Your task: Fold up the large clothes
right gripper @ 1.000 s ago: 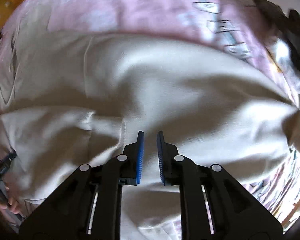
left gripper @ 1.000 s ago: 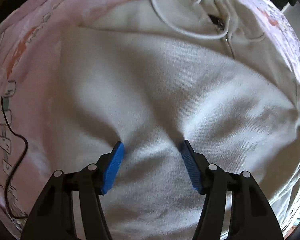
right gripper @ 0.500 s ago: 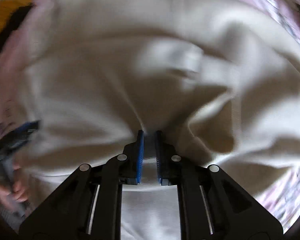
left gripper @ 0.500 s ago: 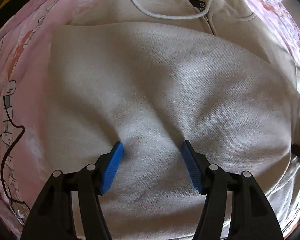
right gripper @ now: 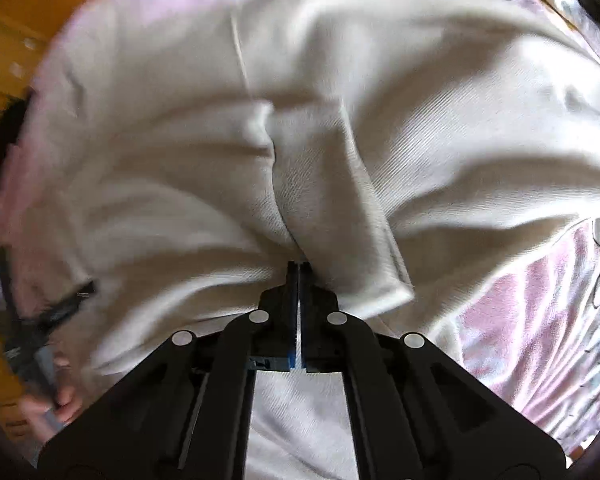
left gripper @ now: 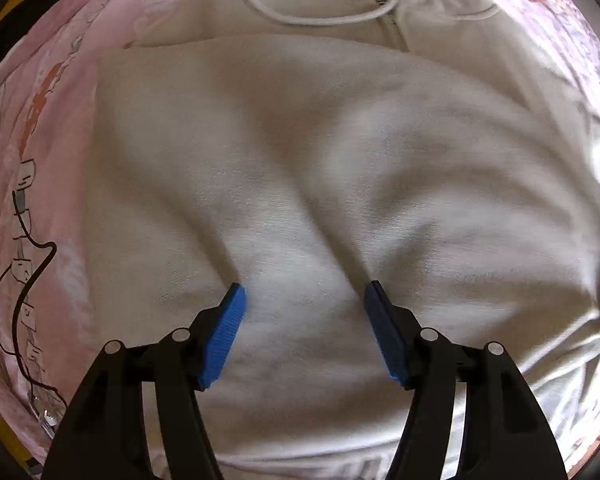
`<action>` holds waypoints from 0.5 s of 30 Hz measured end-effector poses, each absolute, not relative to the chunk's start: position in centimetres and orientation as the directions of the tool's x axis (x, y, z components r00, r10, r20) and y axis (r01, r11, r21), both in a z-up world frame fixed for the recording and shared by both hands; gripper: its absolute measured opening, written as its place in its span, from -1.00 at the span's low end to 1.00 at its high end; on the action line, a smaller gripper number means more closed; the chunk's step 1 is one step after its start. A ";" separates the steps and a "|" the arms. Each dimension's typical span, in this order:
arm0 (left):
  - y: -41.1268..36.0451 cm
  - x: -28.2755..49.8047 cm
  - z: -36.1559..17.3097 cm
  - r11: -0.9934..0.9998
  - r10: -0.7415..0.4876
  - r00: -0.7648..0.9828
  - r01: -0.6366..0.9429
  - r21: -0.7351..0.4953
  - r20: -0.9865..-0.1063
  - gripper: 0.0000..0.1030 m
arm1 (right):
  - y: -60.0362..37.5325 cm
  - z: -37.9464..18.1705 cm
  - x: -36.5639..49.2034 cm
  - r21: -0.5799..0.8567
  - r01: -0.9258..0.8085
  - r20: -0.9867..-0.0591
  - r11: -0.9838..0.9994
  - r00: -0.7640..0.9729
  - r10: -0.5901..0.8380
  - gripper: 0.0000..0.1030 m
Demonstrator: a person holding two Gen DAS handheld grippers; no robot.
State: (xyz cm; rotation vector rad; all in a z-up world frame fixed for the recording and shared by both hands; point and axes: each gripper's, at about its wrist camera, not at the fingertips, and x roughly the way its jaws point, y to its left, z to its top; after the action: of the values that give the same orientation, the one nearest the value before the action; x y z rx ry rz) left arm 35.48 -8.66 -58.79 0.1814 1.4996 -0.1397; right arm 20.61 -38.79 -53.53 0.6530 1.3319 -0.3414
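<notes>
Right wrist view: the right gripper (right gripper: 299, 270) is clenched on a pinch of the cream hoodie (right gripper: 204, 168), spread over the pink sheet (right gripper: 540, 308). Left gripper (left gripper: 302, 300), jaws parted, pressed onto the hoodie's middle; the fold should be carried across smoothly.

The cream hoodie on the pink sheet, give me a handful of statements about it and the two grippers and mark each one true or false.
1. The right gripper is shut on a fold of the cream hoodie. True.
2. The left gripper is clamped tight on the hoodie. False: its jaws stand apart, with the blue pads pressing down on the fabric, pinching none of it.
3. The white drawstring lies near the top of the left wrist view. True.
4. The hoodie lies on a bare wooden table. False: it lies on a pink printed sheet.
5. The hoodie is dark blue. False: it is cream.
</notes>
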 end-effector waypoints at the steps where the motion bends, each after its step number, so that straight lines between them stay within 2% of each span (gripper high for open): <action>1: -9.3 35.5 -58.3 0.977 0.009 0.063 0.210 0.022 -0.998 0.17 | -40.3 -52.7 19.5 0.233 0.603 -0.965 0.763 0.238 0.107 -0.82; 2: -10.5 35.2 -57.4 0.973 -0.001 0.064 0.230 0.013 -0.998 0.17 | -41.9 -51.8 18.1 0.239 0.632 -0.962 0.738 0.260 0.088 -0.62; 4: -12.4 34.9 -55.9 0.965 -0.009 0.081 0.263 0.013 -0.997 0.32 | -45.8 -49.8 14.5 0.247 0.721 -0.951 0.647 0.307 0.021 0.05; 5: -13.6 34.6 -55.1 0.960 -0.017 0.090 0.279 0.009 -0.996 0.35 | -47.6 -49.0 13.2 0.235 0.761 -0.948 0.605 0.317 -0.030 0.46; 10: -22.5 32.8 -51.2 0.914 -0.127 0.094 0.398 -0.079 -0.988 0.43 | -58.2 -47.4 5.2 0.130 0.911 -0.937 0.392 0.242 -0.253 0.50; 15: -31.2 30.1 -49.4 0.843 -0.209 0.084 0.521 -0.136 -0.974 0.46 | -65.3 -47.7 0.8 0.116 0.953 -0.934 0.280 0.201 -0.295 0.50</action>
State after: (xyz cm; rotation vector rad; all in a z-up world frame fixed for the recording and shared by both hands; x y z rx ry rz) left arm 30.08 -31.19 -49.41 0.2736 1.3860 -0.5551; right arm 0.82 -65.25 -47.67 0.8588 0.9691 -1.0415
